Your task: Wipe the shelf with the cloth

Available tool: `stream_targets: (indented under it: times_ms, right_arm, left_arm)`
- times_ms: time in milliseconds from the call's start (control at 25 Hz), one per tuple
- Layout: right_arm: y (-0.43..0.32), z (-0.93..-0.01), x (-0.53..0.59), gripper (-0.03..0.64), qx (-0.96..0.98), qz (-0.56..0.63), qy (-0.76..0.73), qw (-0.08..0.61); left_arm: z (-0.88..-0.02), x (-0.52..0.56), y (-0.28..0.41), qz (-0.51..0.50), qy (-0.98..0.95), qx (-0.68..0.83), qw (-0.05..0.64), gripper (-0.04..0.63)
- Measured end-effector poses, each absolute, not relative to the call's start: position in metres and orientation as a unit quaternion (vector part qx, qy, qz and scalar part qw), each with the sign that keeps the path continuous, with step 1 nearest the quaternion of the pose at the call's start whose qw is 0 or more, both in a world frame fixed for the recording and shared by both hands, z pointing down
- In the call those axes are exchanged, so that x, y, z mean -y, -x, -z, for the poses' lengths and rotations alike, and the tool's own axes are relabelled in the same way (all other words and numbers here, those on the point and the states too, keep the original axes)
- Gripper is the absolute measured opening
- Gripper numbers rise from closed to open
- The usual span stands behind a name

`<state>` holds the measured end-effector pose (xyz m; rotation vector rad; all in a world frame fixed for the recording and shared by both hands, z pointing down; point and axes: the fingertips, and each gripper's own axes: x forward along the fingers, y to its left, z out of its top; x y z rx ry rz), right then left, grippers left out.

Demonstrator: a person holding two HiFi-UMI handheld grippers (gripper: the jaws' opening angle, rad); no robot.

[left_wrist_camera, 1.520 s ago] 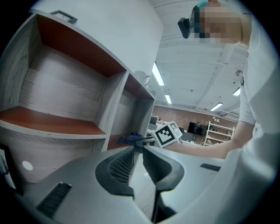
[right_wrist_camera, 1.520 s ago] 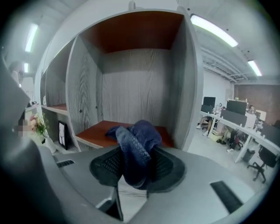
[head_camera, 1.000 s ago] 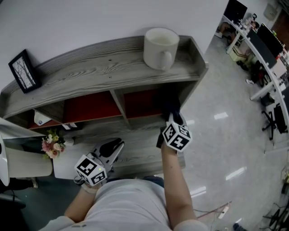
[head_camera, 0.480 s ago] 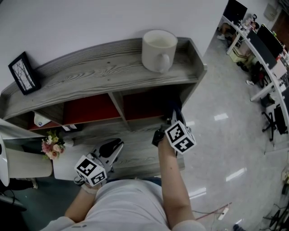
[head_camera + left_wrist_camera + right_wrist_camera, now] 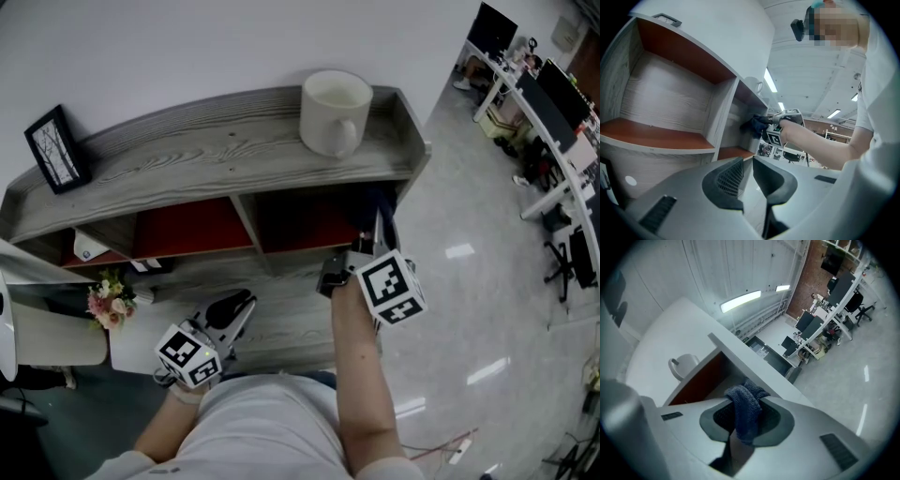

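The grey wood-grain shelf (image 5: 187, 155) has red-backed compartments under its top board. My right gripper (image 5: 373, 234) reaches into the right-hand compartment, close to its right side wall, and is shut on a dark blue cloth (image 5: 745, 413). In the right gripper view the cloth bunches up between the jaws. From the left gripper view I see the cloth (image 5: 754, 125) pressed against the compartment's inside. My left gripper (image 5: 239, 305) hangs low in front of the bottom board, its jaws nearly together with nothing between them (image 5: 747, 161).
A white mug (image 5: 335, 112) stands on the top board at the right and a black picture frame (image 5: 58, 148) at the left. Small flowers (image 5: 108, 302) sit at the lower left. Office desks with monitors (image 5: 544, 103) line the far right across a shiny floor.
My right gripper with the cloth has slid rightward in the compartment, toward its right wall. The left gripper has stayed where it was.
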<state>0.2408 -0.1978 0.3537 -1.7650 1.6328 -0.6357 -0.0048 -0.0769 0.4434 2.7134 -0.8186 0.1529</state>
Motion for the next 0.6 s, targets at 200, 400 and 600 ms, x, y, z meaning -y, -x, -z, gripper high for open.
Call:
stream_targets:
  times_ms: [200, 400, 600]
  right_arm:
    - [-0.239, -0.314, 0.198, 0.072, -0.636, 0.220, 0.648, 0.357]
    - [-0.237, -0.294, 0.207, 0.072, -0.649, 0.210, 0.625, 0.380]
    - [-0.233, -0.289, 0.222, 0.072, -0.655, 0.197, 0.604, 0.409]
  left_arm:
    - [-0.442, 0.077, 0.004, -0.052, -0.944, 0.290, 0.148, 0.052]
    - [-0.440, 0.077, 0.007, -0.052, -0.941, 0.300, 0.147, 0.052]
    - [-0.439, 0.079, 0.018, -0.051, -0.935, 0.320, 0.145, 0.052]
